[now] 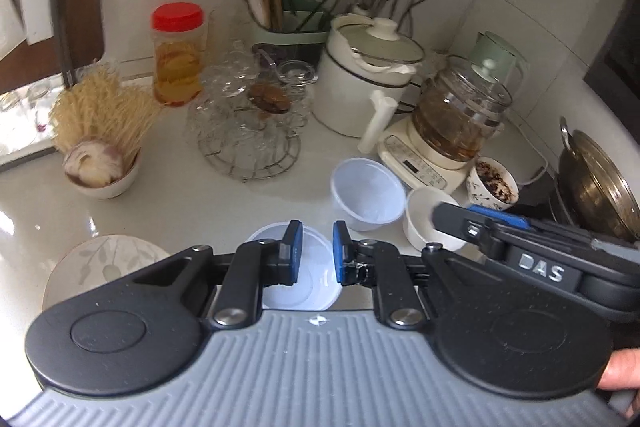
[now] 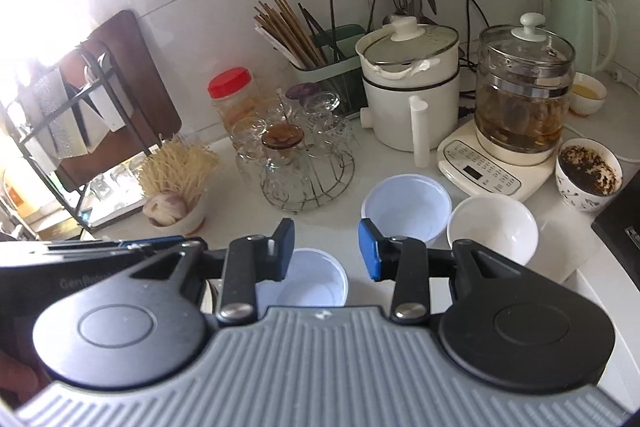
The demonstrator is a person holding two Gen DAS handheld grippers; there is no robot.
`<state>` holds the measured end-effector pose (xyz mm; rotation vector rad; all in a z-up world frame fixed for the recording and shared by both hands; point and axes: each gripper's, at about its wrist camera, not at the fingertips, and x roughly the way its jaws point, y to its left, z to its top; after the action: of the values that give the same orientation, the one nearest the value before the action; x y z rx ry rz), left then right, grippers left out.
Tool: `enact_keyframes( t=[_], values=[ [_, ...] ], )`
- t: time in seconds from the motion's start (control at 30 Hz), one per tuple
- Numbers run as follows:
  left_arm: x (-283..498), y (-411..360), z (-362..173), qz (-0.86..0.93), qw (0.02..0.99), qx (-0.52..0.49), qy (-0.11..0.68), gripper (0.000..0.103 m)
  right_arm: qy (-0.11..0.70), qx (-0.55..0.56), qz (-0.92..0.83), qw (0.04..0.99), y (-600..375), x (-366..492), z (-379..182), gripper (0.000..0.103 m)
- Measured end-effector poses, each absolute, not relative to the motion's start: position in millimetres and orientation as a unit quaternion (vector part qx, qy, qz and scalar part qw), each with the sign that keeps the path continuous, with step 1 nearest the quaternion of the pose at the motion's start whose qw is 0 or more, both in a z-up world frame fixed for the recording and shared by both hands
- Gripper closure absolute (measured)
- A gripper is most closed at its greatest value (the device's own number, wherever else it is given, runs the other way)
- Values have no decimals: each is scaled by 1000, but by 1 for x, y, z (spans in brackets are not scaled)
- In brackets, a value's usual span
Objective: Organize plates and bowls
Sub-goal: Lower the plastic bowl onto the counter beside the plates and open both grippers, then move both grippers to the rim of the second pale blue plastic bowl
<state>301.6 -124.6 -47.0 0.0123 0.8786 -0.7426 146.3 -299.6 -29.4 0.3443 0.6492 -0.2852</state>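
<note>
White plastic tubs and bowls sit on the pale counter (image 1: 168, 163) in front of a crowd of kitchen gear. The left gripper (image 1: 314, 253) hangs with its blue-padded jaws parted and nothing between them, above the near tub (image 1: 304, 291), whose lower rim is cut off by the gripper's body. The right gripper (image 2: 326, 251) is likewise spread and empty; in the left wrist view it reaches in from the right, and its tip covers part of the small white bowl (image 1: 424, 219). Just left of that bowl, touching or nearly so, stands the far tub (image 1: 366, 193). A leaf-patterned plate (image 1: 104, 263) lies at the left, half hidden behind the left gripper's housing.

From the right wrist view the near tub (image 2: 312, 279) shows only its upper half, while the far tub (image 2: 406, 207) and the white bowl (image 2: 492, 227) sit side by side. A patterned cup (image 2: 588, 175) holds dark dregs near the glass kettle (image 2: 524, 95). The glasses on the wire rack (image 2: 308, 179) blur together and cannot be counted. A bowl of garlic (image 1: 100, 167) stands well apart at the left.
</note>
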Motion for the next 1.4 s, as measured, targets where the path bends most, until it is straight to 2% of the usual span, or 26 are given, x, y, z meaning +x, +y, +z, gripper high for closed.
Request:
enact_keyframes(
  t=[0.4, 1.23, 1.4],
  values=[
    [323, -109, -60, -380, 821, -6, 426, 86, 317, 178, -182, 913, -290, 140, -30, 64],
    [356, -112, -87, -447, 777, 33, 441, 85, 333, 228, -267, 875, -275, 144, -51, 65],
    [365, -123, -90, -440, 778, 31, 447, 78, 334, 229, -264, 875, -288, 155, -54, 65]
  ],
)
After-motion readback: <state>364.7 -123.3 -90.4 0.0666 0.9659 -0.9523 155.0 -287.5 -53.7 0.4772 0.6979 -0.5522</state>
